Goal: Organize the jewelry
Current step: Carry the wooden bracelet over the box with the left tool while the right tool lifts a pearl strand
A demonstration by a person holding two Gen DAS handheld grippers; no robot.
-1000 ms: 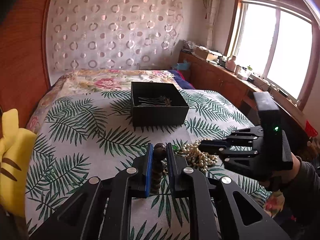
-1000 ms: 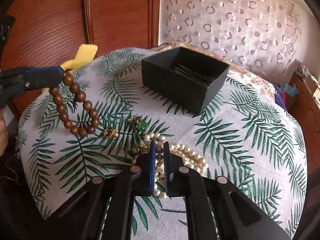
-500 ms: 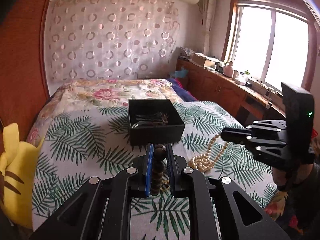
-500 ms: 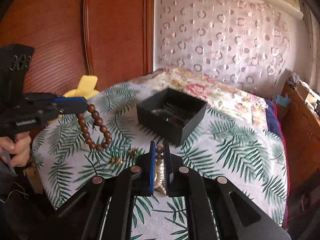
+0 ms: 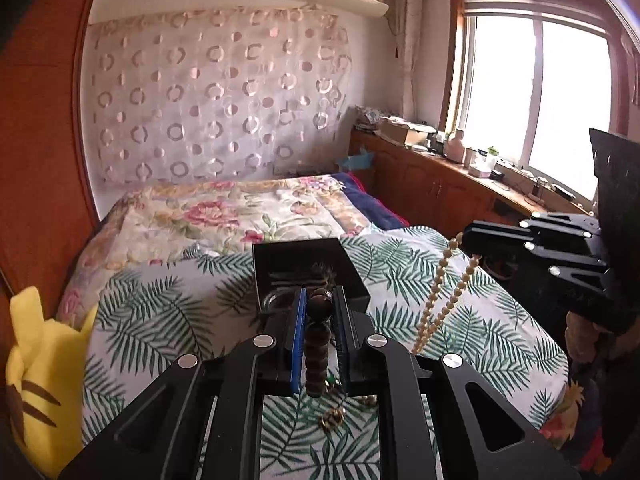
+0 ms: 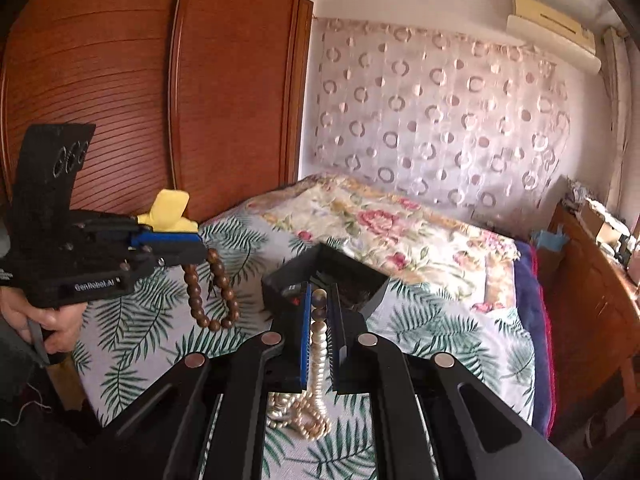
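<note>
Overhead, the left gripper (image 5: 319, 312) was clamped on a wooden bead bracelet (image 6: 212, 296); the right gripper (image 6: 319, 312) gripped a pearl necklace (image 6: 318, 356) near the black box (image 5: 304, 266).

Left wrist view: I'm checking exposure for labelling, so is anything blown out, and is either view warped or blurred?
Left wrist view: the window is blown out to white, nothing outside shows; the wardrobe edge bows with fisheye curve. Right wrist view: evenly lit, no glare; the wardrobe panels bulge, and the black box looks slightly smeared. The pearl necklace between the jaws stays sharp.
</note>
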